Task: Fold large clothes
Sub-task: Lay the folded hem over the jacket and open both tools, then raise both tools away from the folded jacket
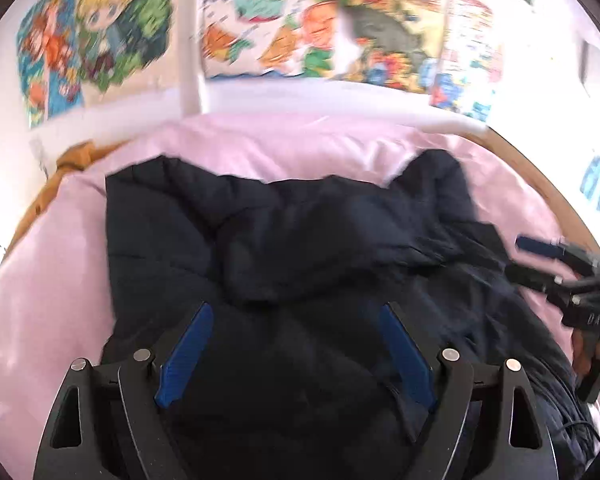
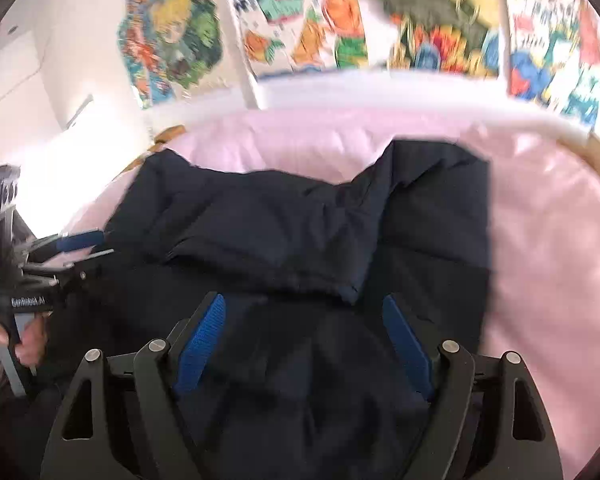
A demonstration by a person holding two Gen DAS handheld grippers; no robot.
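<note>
A dark navy quilted jacket (image 1: 284, 248) lies spread on a pink bed sheet (image 1: 52, 280), with a sleeve folded across its middle. It also shows in the right wrist view (image 2: 300, 240). My left gripper (image 1: 296, 312) is open, its blue pads wide apart above the jacket's near part. My right gripper (image 2: 304, 304) is open too, above the jacket's near edge. The right gripper shows at the right edge of the left wrist view (image 1: 520, 258), jaws apart. The left gripper shows at the left of the right wrist view (image 2: 96, 246), jaws apart.
The pink sheet (image 2: 548, 264) covers a bed with a wooden rim (image 1: 540, 184). A white rail (image 1: 300, 96) runs behind it. Colourful cartoon posters (image 1: 100, 32) hang on the white wall. A hand (image 2: 28, 340) holds the left gripper.
</note>
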